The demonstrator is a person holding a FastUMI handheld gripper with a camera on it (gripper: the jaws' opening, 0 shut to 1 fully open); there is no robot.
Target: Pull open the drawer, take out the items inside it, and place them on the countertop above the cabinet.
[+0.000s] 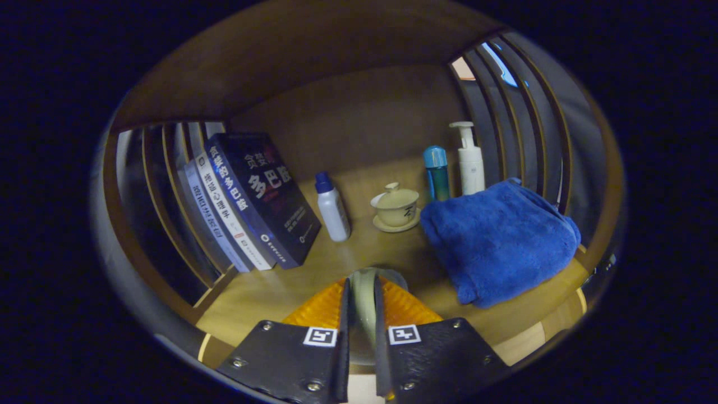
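Wooden countertop [359,252] under a wooden shelf holds books [252,196], bottles, a lidded cup [396,207], a blue towel [499,238]; gripper [362,314] fingers pinch a pale bowl [364,297].

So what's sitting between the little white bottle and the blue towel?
A lidded teacup on a saucer stands between the white bottle and the blue towel in the gripper view. The gripper clamps a pale rounded object.

pale round thing [363,292] mostly hidden between the claw [362,314] fingers, identity unclear, book [263,196] lettering blurred
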